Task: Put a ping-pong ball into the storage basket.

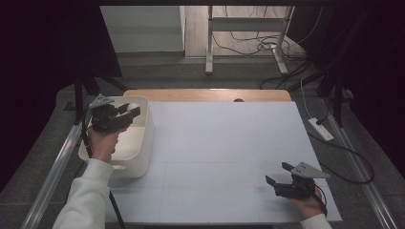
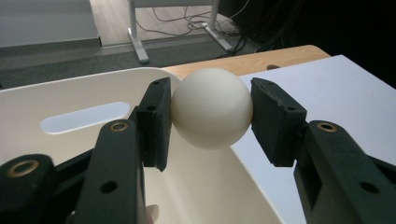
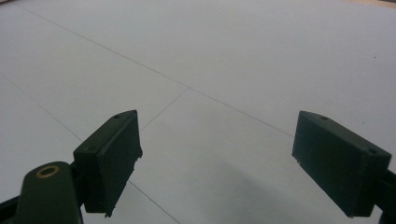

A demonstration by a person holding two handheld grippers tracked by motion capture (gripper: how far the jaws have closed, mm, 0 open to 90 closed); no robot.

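Above the white bin (image 1: 143, 138) at the bench's left edge, we see the left gripper (image 2: 211, 112) clamping a cream ball (image 2: 212, 107) between its pads. Near the front right corner, our right gripper (image 3: 217, 158) rests with jaws apart, holding nothing.

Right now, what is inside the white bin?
The white bin looks bare along its far wall and handle slot. The left claw holds a cream ball above it, hiding part of the floor.
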